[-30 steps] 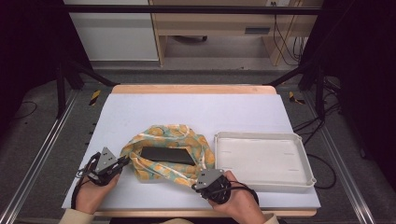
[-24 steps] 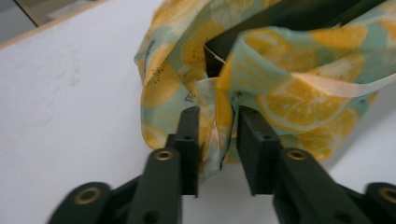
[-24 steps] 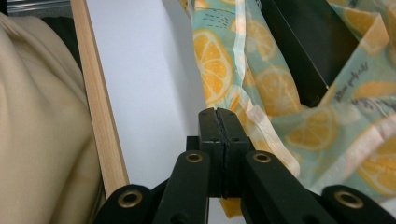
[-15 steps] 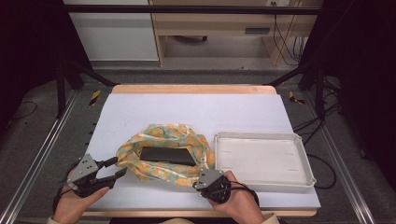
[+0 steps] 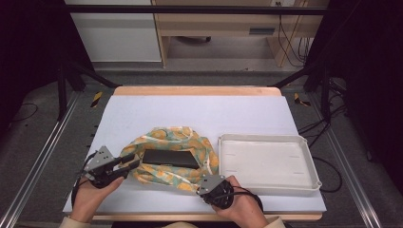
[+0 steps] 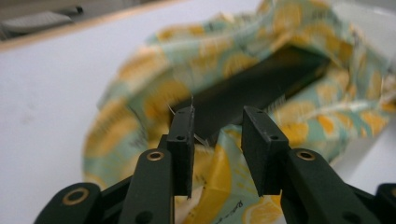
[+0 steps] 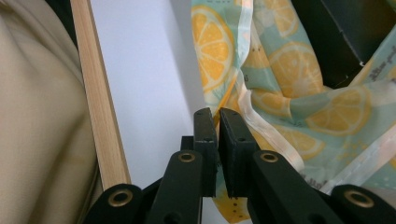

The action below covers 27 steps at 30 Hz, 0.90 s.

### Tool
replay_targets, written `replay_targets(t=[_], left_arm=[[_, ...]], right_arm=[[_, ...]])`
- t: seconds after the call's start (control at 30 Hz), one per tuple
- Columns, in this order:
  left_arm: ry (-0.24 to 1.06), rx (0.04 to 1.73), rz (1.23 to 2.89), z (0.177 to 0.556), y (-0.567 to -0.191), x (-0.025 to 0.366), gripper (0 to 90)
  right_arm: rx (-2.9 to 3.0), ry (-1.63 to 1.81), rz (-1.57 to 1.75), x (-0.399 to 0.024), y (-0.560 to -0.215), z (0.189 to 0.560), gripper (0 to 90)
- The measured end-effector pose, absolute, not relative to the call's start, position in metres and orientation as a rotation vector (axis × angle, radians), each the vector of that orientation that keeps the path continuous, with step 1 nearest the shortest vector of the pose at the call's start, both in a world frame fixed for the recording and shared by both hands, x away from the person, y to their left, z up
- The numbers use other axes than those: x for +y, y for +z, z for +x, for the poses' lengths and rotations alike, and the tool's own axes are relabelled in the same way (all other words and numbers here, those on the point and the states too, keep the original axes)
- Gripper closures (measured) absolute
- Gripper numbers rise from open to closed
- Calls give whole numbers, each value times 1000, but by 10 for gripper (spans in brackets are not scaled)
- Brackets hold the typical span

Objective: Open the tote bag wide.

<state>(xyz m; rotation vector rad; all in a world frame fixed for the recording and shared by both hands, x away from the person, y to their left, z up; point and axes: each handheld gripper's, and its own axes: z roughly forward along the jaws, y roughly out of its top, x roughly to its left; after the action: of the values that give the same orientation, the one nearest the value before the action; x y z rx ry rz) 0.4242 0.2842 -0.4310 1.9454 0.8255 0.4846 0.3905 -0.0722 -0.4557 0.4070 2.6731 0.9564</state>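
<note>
A lab or test bay w/ a purpose-built recording rig is indicated, not a home. The table (image 5: 199, 114), covered by a white mat w/ a wood edge strip, is set between metal floor rails (image 5: 43, 156) and framed by black struts (image 5: 71, 76) and an overhead bar (image 5: 190, 8); dark curtains (image 5: 28, 47) are hung at both sides. Loose cables (image 5: 290, 33) are run over grey carpet (image 5: 209, 76), yellow-black hazard tape (image 5: 97, 98) is stuck on the floor, and plain office furniture, i.e. a white cabinet (image 5: 114, 33) and a wooden desk (image 5: 218, 23), is seen at the back.
</note>
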Motion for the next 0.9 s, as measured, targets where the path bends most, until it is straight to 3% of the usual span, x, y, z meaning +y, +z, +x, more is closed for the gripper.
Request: replay_targets(t=[0.07,0.17,0.23,0.37,0.47,0.77,0.9], left_arm=[[488,799,2101,415,-448,277,656],[496,808,2160,405,-457,273,654],[476,798,2171,402,-461,270,652],[482,774,2182,397,-459,269,610],[508,771,2163,392,-455,272,575],[486,741,2033,376,-439,281,307],[532,742,1991,374,-430,284,275]], right_arm=[[2671,956,415,-73,-457,391,843],[2657,960,443,-75,-455,393,777],[2637,973,480,-76,-453,393,686],[2602,1029,534,-78,-442,393,421],[2573,1062,545,-81,-430,391,301],[2507,1175,620,-96,-402,396,184],[2503,1162,640,-99,-401,400,178]])
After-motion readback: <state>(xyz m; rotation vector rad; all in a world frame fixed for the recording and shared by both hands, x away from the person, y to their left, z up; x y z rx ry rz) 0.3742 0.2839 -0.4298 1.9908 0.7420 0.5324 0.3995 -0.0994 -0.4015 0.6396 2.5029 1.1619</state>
